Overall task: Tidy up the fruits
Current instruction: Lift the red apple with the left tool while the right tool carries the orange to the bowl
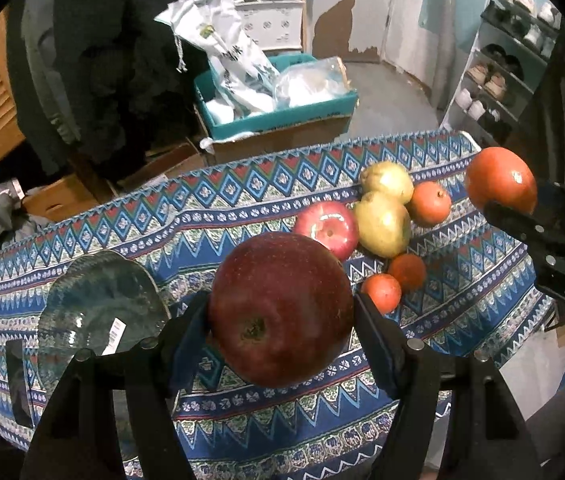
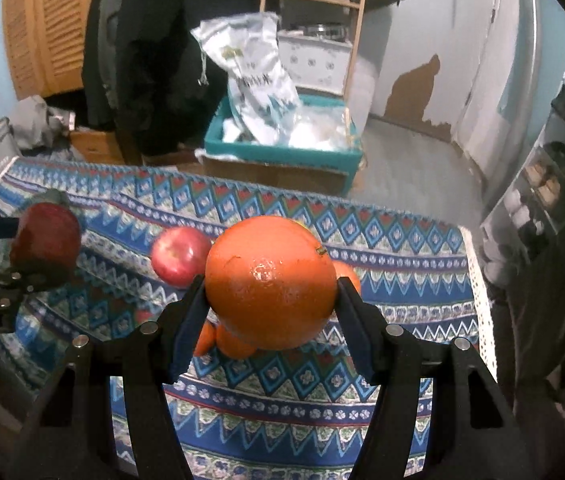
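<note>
Covering the table: a patterned cloth [image 1: 266, 200] in blue, red and white zigzags served as my landmark.
Glass plate [image 1: 98, 300]: lay on the cloth's left part in the left wrist view, a barcode sticker on its near edge.
Dark red apple [image 1: 280, 308]: hung clear above the cloth, right of the plate.
Left gripper [image 1: 280, 320]: both pads pressed against the dark red apple's sides, jaws about half spread around it.
Large orange [image 2: 270, 280]: raised above the cloth's right part.
Right gripper [image 2: 270, 308]: clamped on the large orange, a pad on each flank.
Pears [image 1: 382, 224]: two yellow-green ones touched each other on the cloth's far right area.
Pink-red apple [image 1: 328, 228]: rested on the cloth just beside the nearer pear.
Small oranges [image 1: 406, 272]: three lay on the cloth around the pears, two of them side by side nearer me.
</note>
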`<state>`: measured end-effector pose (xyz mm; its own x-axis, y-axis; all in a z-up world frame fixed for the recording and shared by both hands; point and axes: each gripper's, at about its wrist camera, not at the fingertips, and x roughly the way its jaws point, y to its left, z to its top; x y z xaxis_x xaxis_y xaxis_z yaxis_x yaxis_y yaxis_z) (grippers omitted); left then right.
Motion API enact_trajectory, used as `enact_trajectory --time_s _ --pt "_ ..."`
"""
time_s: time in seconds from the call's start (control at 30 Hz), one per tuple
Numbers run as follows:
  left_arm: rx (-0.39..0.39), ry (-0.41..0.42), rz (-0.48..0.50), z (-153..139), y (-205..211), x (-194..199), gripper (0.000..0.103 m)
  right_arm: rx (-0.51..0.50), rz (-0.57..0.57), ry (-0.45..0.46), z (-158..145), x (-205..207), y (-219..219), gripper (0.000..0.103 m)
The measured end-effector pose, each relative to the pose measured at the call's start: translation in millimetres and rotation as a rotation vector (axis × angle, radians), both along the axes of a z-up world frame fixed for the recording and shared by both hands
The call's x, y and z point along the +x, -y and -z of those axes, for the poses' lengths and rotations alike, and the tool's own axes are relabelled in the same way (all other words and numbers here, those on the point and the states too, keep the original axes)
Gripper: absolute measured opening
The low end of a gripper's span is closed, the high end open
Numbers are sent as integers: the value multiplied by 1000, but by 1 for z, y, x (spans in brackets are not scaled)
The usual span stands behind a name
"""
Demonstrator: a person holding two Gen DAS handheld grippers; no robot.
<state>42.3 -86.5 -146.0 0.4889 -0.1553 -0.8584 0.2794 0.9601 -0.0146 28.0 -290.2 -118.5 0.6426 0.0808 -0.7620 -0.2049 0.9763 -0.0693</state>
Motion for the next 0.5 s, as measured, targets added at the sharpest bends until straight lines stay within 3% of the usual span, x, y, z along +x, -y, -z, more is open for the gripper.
enact_trajectory --time_s 0.5 --pt "-21 77 -65 -38 -37 -14 72 29 -61 93 -43 -9 -29 63"
